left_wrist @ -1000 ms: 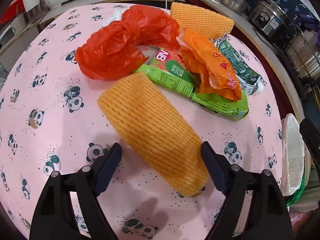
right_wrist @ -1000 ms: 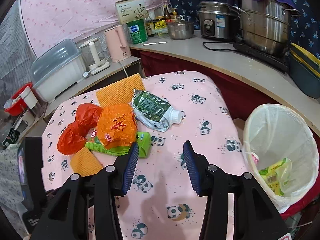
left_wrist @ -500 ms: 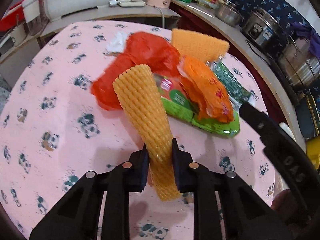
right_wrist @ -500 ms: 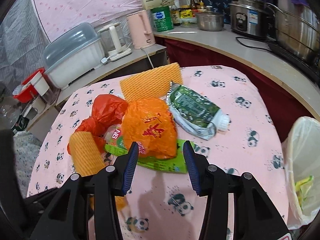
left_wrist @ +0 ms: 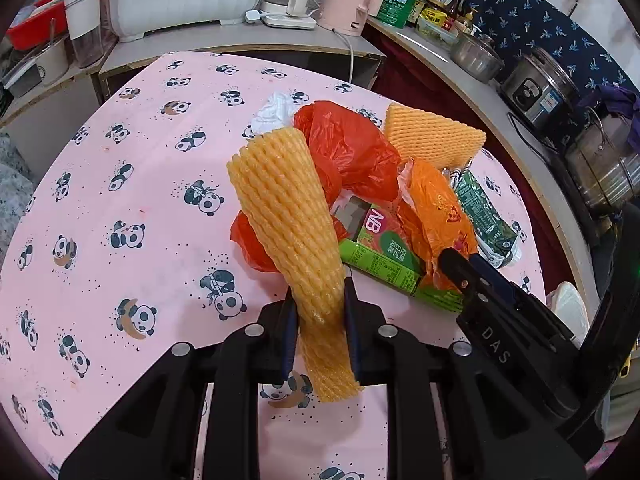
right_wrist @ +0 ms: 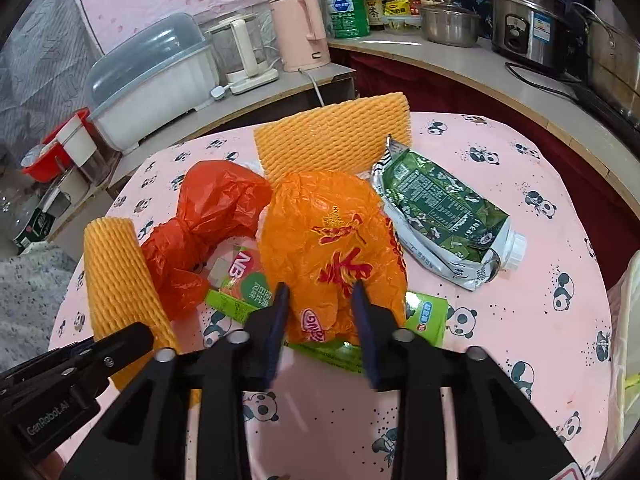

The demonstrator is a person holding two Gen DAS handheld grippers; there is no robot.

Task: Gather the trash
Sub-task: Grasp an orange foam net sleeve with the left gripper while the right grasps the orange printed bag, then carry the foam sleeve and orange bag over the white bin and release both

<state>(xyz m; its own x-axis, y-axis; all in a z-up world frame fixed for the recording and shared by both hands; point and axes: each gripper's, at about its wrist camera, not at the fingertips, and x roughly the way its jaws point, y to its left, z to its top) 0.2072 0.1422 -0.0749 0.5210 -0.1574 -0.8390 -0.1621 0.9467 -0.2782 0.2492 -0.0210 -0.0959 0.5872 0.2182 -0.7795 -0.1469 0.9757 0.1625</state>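
My left gripper (left_wrist: pixel 319 312) is shut on a yellow foam fruit net (left_wrist: pixel 288 216) and holds it tilted up off the pink panda tablecloth (left_wrist: pixel 120 184); the net also shows in the right wrist view (right_wrist: pixel 116 276). My right gripper (right_wrist: pixel 320 304) is open, with its jaws on either side of the near end of an orange plastic bag (right_wrist: pixel 328 248). Around it lie a red plastic bag (right_wrist: pixel 208 216), a green snack box (right_wrist: pixel 240 284), a second foam net (right_wrist: pixel 332 132) and a flattened green carton (right_wrist: pixel 440 212).
A white-lined trash bin (left_wrist: pixel 568 308) stands off the table's right edge. A counter behind holds a pink kettle (right_wrist: pixel 300 36), a white lidded container (right_wrist: pixel 152 80), steel pots (right_wrist: pixel 528 24) and jars. A crumpled white tissue (left_wrist: pixel 272 112) lies beyond the red bag.
My left gripper closed on the foam net and lifted it off the table. My right gripper moved forward from the table's near right to the orange bag, jaws still open.
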